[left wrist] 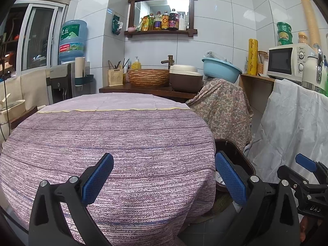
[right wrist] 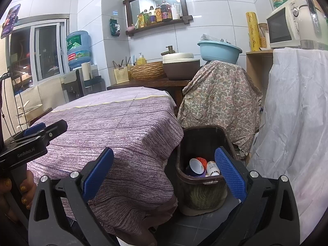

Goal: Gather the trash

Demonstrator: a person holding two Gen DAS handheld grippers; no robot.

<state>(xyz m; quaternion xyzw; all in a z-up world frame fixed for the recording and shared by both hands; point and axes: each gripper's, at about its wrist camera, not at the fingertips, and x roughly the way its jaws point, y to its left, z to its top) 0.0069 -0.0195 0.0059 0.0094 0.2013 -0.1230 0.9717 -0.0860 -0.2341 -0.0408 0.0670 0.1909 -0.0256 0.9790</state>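
I hold the left gripper (left wrist: 164, 176) over the purple tablecloth (left wrist: 114, 139), its blue pads spread wide with nothing between them. My right gripper (right wrist: 164, 172) hangs at the table's edge, likewise spread apart and empty. At about four o'clock from the table, on the floor, stands the dark trash bin (right wrist: 202, 184); inside it I see a white cup (right wrist: 196, 165), an orange netted thing (right wrist: 201, 161) and a small white bottle (right wrist: 213, 169). At one o'clock from the bin is a paisley cloth (right wrist: 219, 96).
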